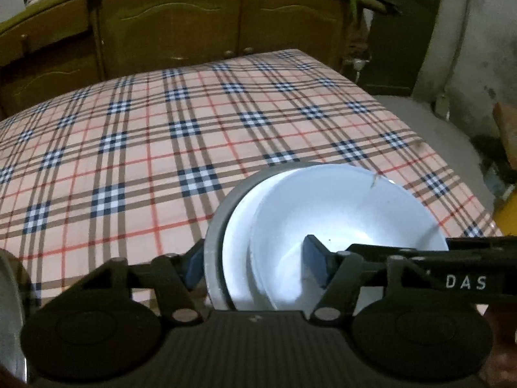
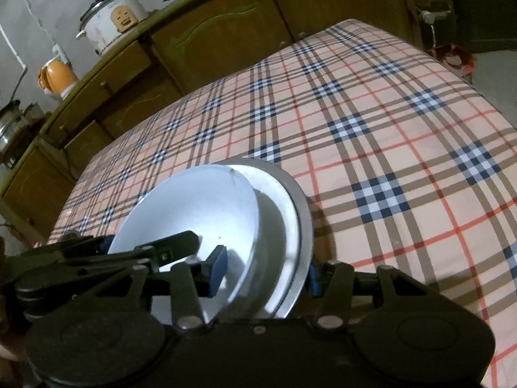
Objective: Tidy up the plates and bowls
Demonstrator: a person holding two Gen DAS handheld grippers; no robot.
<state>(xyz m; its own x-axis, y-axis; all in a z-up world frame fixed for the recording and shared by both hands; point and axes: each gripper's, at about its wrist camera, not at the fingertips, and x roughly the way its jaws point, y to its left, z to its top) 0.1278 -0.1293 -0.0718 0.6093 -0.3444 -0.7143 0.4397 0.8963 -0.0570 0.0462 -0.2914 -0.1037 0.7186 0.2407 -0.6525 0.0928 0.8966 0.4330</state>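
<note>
A white bowl (image 1: 349,213) sits nested in a grey metal plate (image 1: 215,236), and the pair is held tilted above the plaid tablecloth (image 1: 145,148). My left gripper (image 1: 255,263) is shut across their near rims, one blue pad outside the plate and one inside the bowl. In the right wrist view the same white bowl (image 2: 190,207) and metal plate (image 2: 290,213) show, and my right gripper (image 2: 266,268) is shut on them from the opposite side. The left gripper's arm (image 2: 106,252) reaches into the bowl there.
The plaid-covered table (image 2: 387,129) stretches ahead. Wooden cabinets (image 1: 168,32) stand behind it. A white rice cooker (image 2: 113,19), an orange kettle (image 2: 56,77) and a metal pot (image 2: 9,129) stand on the counter. Bare floor (image 1: 452,135) lies to the table's right.
</note>
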